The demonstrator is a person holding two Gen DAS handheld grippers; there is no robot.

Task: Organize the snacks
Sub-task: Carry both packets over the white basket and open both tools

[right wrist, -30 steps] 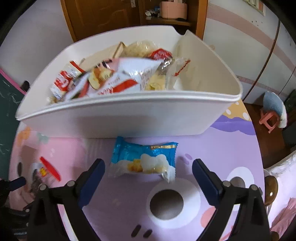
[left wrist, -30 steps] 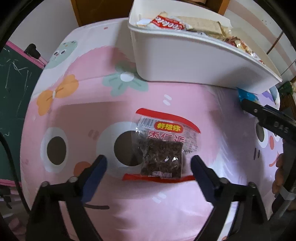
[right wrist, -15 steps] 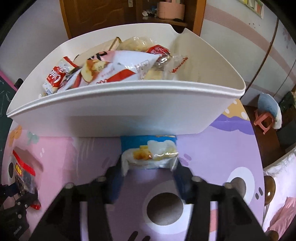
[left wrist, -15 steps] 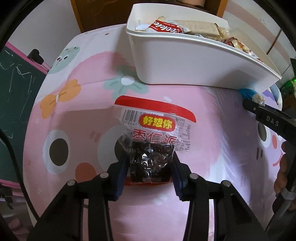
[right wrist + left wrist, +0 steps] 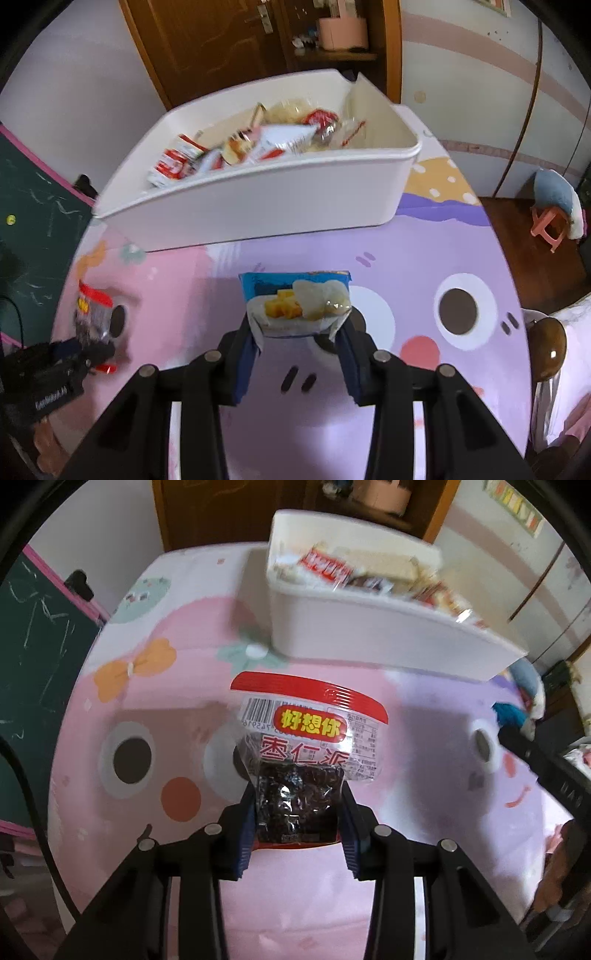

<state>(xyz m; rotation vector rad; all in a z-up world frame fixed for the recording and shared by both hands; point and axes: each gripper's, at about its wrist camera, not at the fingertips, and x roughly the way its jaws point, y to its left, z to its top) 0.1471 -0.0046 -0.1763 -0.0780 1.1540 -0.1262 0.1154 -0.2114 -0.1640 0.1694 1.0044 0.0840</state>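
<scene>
A clear packet of dark dried fruit with red trim hangs lifted off the pink cartoon tablecloth. My left gripper has its jaws still closing, with both pads pressing the packet's lower half. A blue packet showing yellow cubes and white crisps is raised between the pads of my right gripper, whose jaws are also still closing on it. Behind both stands a white bin holding several wrapped snacks. In the right wrist view, the left gripper with the red-trimmed packet is at the far left.
A green chalkboard stands off the table's left edge. A wooden door and a shelf are behind the bin. A pink stool sits on the floor to the right. A person's hand holds the right gripper.
Both grippers went from wide open around packets lying flat to closed on them. Each packet has been lifted off the cloth, and the bin now looks farther away and lower.
</scene>
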